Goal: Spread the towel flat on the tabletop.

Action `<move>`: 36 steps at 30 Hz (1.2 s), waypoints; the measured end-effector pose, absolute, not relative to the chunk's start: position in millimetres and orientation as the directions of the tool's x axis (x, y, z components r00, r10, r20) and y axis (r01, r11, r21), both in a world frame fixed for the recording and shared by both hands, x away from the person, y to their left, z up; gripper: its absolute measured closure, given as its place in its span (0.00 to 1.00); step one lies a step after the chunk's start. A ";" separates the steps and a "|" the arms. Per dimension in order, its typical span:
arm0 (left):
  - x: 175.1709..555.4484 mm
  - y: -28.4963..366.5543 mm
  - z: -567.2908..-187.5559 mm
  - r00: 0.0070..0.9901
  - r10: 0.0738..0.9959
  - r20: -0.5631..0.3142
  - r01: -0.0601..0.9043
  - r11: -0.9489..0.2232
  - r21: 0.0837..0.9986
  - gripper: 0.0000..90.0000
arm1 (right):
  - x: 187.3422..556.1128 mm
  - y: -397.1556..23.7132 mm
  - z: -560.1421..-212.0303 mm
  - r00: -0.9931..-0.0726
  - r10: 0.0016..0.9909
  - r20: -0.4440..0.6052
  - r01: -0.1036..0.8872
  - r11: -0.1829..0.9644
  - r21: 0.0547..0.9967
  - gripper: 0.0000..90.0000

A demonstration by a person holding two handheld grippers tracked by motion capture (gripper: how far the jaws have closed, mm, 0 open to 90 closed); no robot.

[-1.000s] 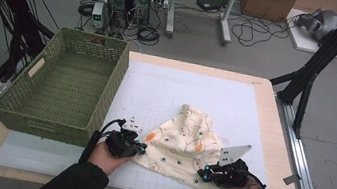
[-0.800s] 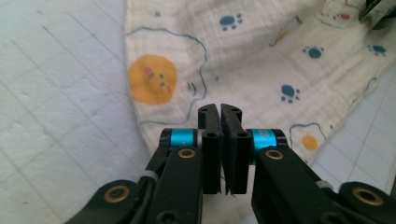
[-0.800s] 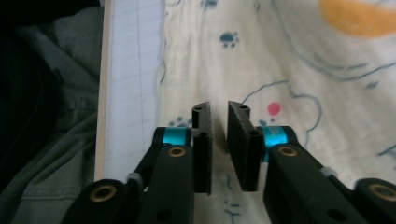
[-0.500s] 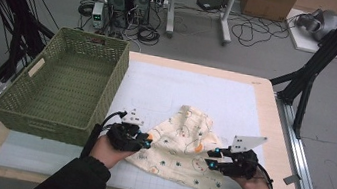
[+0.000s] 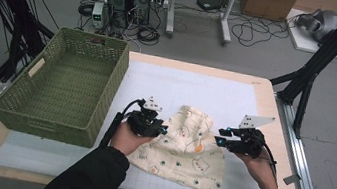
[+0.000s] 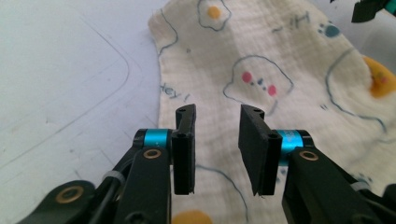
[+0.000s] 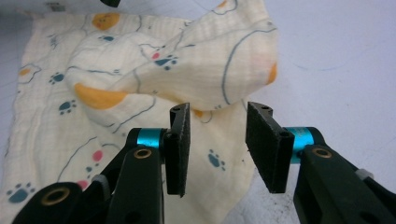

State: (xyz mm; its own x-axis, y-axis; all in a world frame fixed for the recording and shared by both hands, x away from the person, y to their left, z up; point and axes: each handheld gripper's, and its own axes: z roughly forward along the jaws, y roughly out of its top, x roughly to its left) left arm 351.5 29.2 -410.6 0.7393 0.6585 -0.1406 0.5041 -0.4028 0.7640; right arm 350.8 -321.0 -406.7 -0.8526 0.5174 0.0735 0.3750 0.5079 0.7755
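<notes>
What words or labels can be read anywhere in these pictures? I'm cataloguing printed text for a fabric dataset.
"Hey!" in blue, on the cream printed muslin cloth, near its edge, in the left gripper view.
Another blue scribble on the same cloth, near the top of the left gripper view: too blurred to read.
Small label on the green woven plastic basket in the high view: too small to read.

From the high view my left gripper [image 5: 163, 130] and hand cover the left edge of the cream cotton cloth with printed bears and paw marks [image 5: 188, 150]. In my left gripper view that cloth runs off the top, right and bottom edges. Its humped fold hides the layer beneath.
</notes>
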 end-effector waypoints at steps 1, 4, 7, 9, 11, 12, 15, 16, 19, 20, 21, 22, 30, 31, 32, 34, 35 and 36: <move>354.0 27.7 -412.3 0.732 0.668 -0.137 0.507 -0.399 0.764 0.72 | 354.9 -320.7 -409.3 -0.850 0.522 0.070 0.378 0.513 0.771 0.66; 364.9 23.2 -423.9 0.692 0.708 -0.144 0.544 -0.379 0.749 0.72 | 362.2 -316.8 -417.9 -0.839 0.538 0.082 0.411 0.527 0.744 0.67; 371.8 19.0 -436.1 0.668 0.730 -0.142 0.576 -0.387 0.720 0.73 | 366.9 -310.8 -425.0 -0.833 0.548 0.074 0.422 0.542 0.727 0.68; 373.2 17.8 -439.0 0.669 0.732 -0.128 0.570 -0.394 0.721 0.74 | 369.6 -307.9 -428.5 -0.831 0.553 0.060 0.420 0.554 0.719 0.70; 373.1 17.0 -439.4 0.666 0.739 -0.101 0.559 -0.405 0.724 0.81 | 372.1 -305.6 -432.5 -0.830 0.554 0.062 0.425 0.556 0.714 0.73; 372.6 16.6 -439.7 0.668 0.739 -0.081 0.547 -0.416 0.726 0.85 | 373.0 -304.6 -433.8 -0.833 0.550 0.057 0.420 0.562 0.713 0.75; 371.7 16.2 -439.6 0.670 0.741 -0.044 0.532 -0.437 0.726 0.95 | 374.2 -298.8 -438.9 -0.840 0.539 0.051 0.421 0.591 0.688 0.82; 372.2 17.0 -439.7 0.670 0.741 -0.047 0.533 -0.436 0.725 0.97 | 374.1 -297.6 -439.0 -0.838 0.545 0.043 0.419 0.590 0.691 0.86; 371.5 16.7 -439.2 0.669 0.742 -0.037 0.530 -0.441 0.724 0.98 | 375.0 -296.2 -438.5 -0.845 0.533 0.052 0.417 0.594 0.688 0.97; 371.0 16.7 -438.5 0.668 0.744 -0.031 0.529 -0.445 0.722 0.98 | 374.2 -295.8 -437.2 -0.846 0.531 0.048 0.416 0.601 0.683 0.97; 370.6 16.8 -438.0 0.664 0.747 -0.024 0.530 -0.448 0.720 0.98 | 373.8 -296.3 -436.3 -0.846 0.530 0.051 0.416 0.599 0.684 0.97; 369.9 17.6 -437.6 0.660 0.751 -0.009 0.527 -0.455 0.718 0.98 | 373.7 -297.3 -435.5 -0.846 0.530 0.054 0.417 0.596 0.686 0.97; 364.3 37.1 -429.0 0.622 0.783 0.008 0.538 -0.434 0.723 0.98 | 369.5 -319.1 -422.4 -0.809 0.586 0.039 0.427 0.542 0.723 0.97; 363.5 39.5 -428.3 0.619 0.785 0.010 0.537 -0.432 0.724 0.98 | 368.9 -322.0 -420.7 -0.802 0.596 0.037 0.431 0.535 0.727 0.97; 361.9 43.2 -427.3 0.610 0.792 0.003 0.543 -0.421 0.727 0.98 | 368.5 -324.1 -419.7 -0.800 0.599 0.035 0.431 0.533 0.728 0.97; 359.8 48.1 -426.1 0.605 0.796 0.005 0.544 -0.419 0.727 0.98 | 367.0 -328.4 -417.7 -0.789 0.613 0.038 0.443 0.526 0.726 0.97; 358.2 51.2 -425.5 0.601 0.799 0.007 0.548 -0.419 0.724 0.98 | 366.2 -329.7 -417.3 -0.787 0.617 0.035 0.446 0.528 0.723 0.97; 357.0 53.4 -425.5 0.599 0.800 0.006 0.550 -0.417 0.723 0.98 | 365.0 -331.0 -416.9 -0.782 0.622 0.032 0.451 0.530 0.718 0.97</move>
